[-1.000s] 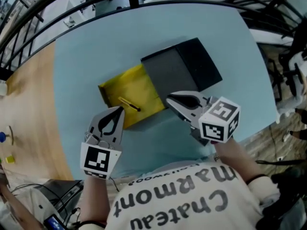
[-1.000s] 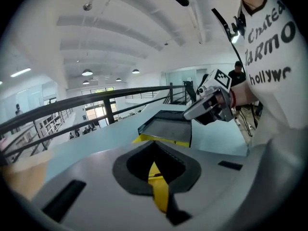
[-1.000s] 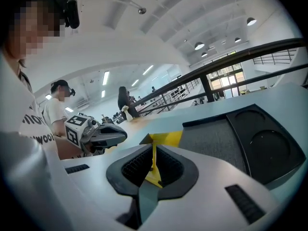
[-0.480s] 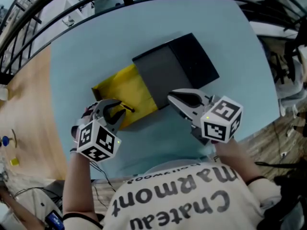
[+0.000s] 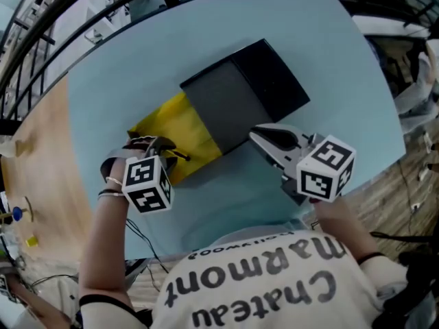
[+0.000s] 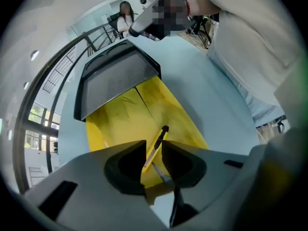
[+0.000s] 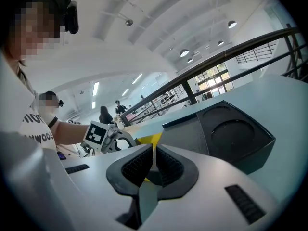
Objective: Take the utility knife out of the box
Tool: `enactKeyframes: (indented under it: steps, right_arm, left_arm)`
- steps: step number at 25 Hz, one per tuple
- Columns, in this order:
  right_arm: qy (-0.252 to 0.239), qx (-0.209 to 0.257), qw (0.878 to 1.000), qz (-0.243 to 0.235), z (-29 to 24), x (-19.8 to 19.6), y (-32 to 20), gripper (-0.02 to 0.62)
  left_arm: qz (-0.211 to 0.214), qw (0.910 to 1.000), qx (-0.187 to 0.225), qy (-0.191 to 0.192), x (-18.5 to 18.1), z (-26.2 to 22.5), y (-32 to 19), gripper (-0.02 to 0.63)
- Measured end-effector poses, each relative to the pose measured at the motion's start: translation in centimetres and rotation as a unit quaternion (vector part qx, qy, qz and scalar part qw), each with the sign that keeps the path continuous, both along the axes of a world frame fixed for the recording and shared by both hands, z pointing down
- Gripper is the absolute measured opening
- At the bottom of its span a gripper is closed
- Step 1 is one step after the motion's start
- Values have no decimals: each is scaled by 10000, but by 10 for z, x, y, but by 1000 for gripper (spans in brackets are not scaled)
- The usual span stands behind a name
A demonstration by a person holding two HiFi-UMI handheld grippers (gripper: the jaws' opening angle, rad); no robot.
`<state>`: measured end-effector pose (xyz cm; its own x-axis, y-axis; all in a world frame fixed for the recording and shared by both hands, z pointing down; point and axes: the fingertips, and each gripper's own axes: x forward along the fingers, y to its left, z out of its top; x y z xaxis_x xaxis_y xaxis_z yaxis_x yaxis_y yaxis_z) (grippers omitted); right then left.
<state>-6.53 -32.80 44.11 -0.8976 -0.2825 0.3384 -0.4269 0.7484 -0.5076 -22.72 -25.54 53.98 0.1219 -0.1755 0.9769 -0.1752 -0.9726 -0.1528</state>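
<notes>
A black box sleeve [image 5: 247, 88] lies on the pale blue table with its yellow inner tray [image 5: 164, 125] slid out toward the left. The yellow and black utility knife [image 5: 180, 155] rests in the tray's near part. My left gripper [image 5: 159, 149] points steeply down over it. In the left gripper view its jaws [image 6: 153, 150] are opening, and the knife [image 6: 159, 138] shows in the gap between them, not pressed by the pads. My right gripper [image 5: 259, 136] hovers by the sleeve's near side, jaws together and empty, with the sleeve [image 7: 226, 134] ahead of it.
The table [image 5: 123, 67] ends in a curved near edge at my body. A wooden floor [image 5: 41, 149] lies to the left, with a dark railing beyond the table. Other people sit far off in the left gripper view.
My left gripper has rolled, tipped downward and sunk over the tray's knife, and its jaws have opened. The right gripper has drifted slightly to the right beside the sleeve.
</notes>
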Motion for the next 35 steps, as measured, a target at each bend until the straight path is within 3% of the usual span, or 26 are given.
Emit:
enactKeyframes:
  steps: [10,13,28,35]
  right_arm:
    - [-8,-54,9998,177,4,9,3,46]
    - [-43,-75,9997,231,4,13,3,46]
    - [-145,-190,9987,448,7,30,11,46]
    - [-76,-145,9982,574,3,36,14,46]
  left_arm:
    - [319,9950,-880,-350,-12,23,12,84]
    - [390,9937,-918,-512,-16,27,11,81]
    - [588,9914,-1019,-573,-13,31,5,81]
    - [947,9859,-1065,-879,-16,35,7,83]
